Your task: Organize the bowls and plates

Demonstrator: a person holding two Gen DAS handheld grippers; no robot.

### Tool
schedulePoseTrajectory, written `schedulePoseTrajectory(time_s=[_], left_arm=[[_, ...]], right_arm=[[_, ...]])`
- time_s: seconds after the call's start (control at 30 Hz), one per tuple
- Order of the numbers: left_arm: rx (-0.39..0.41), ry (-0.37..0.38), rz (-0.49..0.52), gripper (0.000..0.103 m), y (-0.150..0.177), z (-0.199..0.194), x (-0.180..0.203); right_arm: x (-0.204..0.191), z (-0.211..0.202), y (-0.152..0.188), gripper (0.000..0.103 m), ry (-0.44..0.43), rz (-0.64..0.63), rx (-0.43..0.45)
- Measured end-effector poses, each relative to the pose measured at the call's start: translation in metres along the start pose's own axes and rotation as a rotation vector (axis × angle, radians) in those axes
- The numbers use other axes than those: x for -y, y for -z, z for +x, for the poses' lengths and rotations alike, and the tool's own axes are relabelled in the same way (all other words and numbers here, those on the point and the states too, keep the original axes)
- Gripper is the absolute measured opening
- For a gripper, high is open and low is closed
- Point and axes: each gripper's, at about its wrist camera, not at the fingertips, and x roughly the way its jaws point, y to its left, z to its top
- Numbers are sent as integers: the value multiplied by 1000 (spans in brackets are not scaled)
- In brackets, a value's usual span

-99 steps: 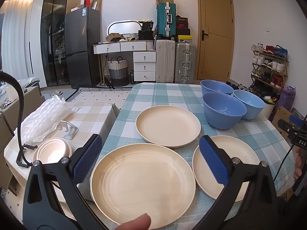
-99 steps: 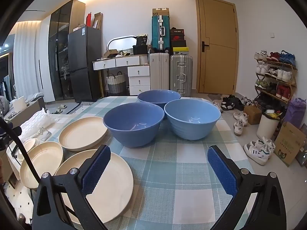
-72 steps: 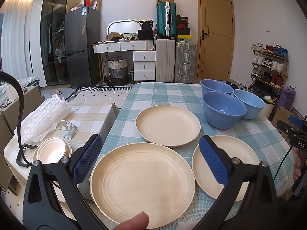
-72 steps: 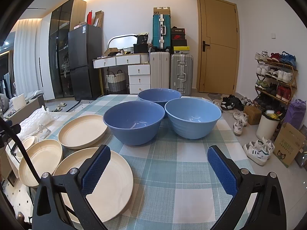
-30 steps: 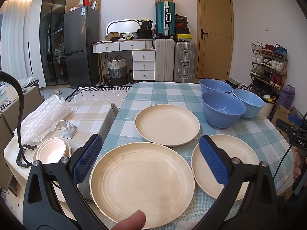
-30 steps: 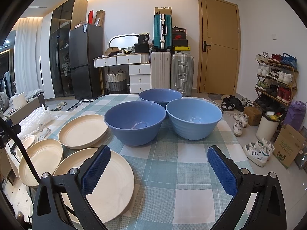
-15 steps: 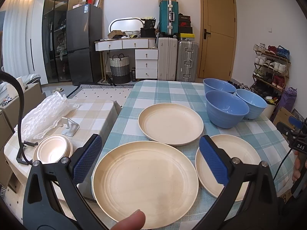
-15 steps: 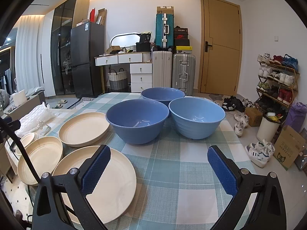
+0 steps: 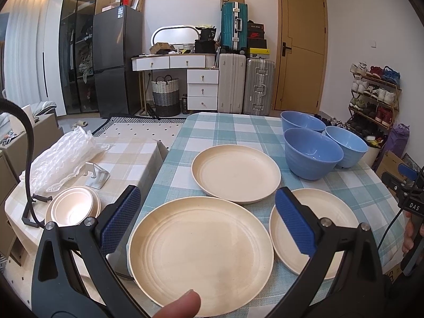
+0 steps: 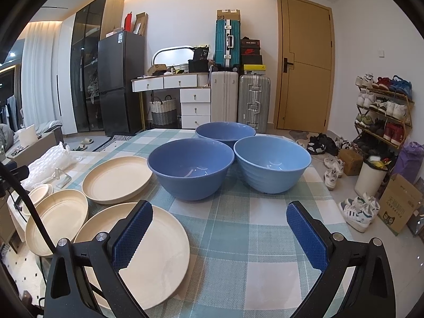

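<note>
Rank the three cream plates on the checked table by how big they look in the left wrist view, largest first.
1. Nearest plate, clearly largest.
2 and 3. Far plate and right plate look alike. The right one is partly hidden behind the left gripper's fingers and sits nearer the camera, so ranking them is unsure.

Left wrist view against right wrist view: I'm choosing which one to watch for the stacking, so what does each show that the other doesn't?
Only the left wrist view shows the other handheld device at its right edge and a fingertip over the largest plate. Only the right wrist view shows the white bin and cat-print box on the floor. Both show three cream plates, three blue bowls and the checked tablecloth.
</note>
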Motion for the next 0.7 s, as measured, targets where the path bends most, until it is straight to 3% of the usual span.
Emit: schedulePoseTrajectory(time_s=[0.7], left_arm=[[-17,-9,10,101,0,7,-1]], right_arm=[[-7,-3,-2,103,-2,-17,5]])
